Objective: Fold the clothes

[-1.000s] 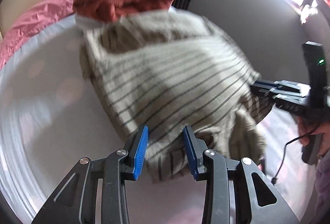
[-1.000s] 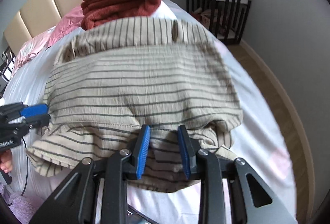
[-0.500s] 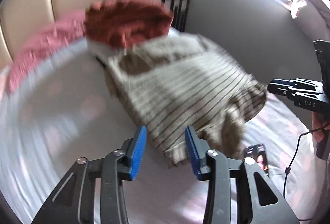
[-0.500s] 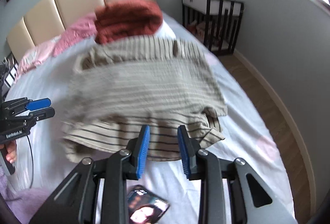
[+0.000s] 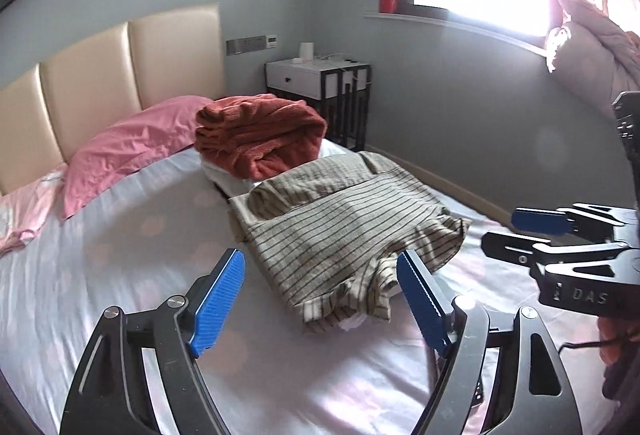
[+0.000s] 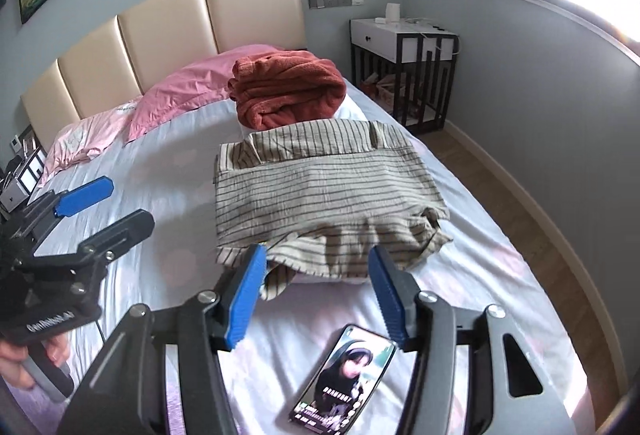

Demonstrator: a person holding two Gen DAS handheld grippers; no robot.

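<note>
A beige shirt with dark stripes [image 5: 344, 227] lies folded on the white bed sheet [image 5: 140, 255]; it also shows in the right wrist view [image 6: 320, 195]. Its near hem is rumpled. My left gripper [image 5: 320, 299] is open and empty, held above the sheet just short of the shirt's near edge. My right gripper [image 6: 316, 295] is open and empty, above the near hem. Each gripper shows in the other's view: the right one [image 5: 532, 231] and the left one [image 6: 100, 207].
A folded rust-red garment [image 6: 286, 91] sits on a white one behind the shirt. Pink pillows [image 6: 180, 95] lie by the beige headboard. A lit phone [image 6: 344, 379] lies on the sheet under my right gripper. A nightstand [image 6: 404, 63] stands right of the bed.
Both grippers let go of the shirt's hem, opened wide and drew back and up. The shirt dropped flat onto the bed.
</note>
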